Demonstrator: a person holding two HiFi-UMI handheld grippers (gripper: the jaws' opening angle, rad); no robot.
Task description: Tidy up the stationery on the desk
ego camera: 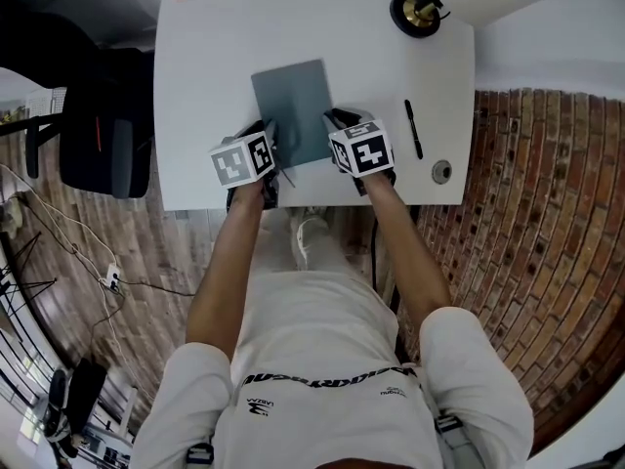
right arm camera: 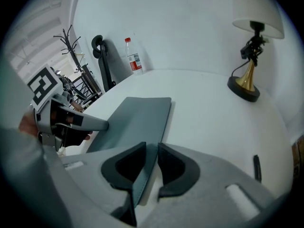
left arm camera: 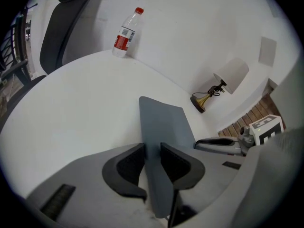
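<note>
Grey notebook (ego camera: 291, 106) flat on desk (ego camera: 205, 76), near front edge. Looks thin, light, somewhat bendy, with smooth cover, so I'd hold both near corners. My left gripper (left arm camera: 152, 148) and right gripper (right arm camera: 152, 146) are clamped there. Pen (ego camera: 414, 128) lies apart on right.

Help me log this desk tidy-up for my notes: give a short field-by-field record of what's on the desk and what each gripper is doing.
surface: white desk
held item: flat grey notebook, near the desk's front edge
left gripper: shut on the notebook's near-left corner
right gripper: shut on its near-right corner
loose stationery: black pen, right of the notebook, apart from it
other items: clear plastic bottle with a red cap, far left; white-shaded table lamp with a brass base, far right
</note>
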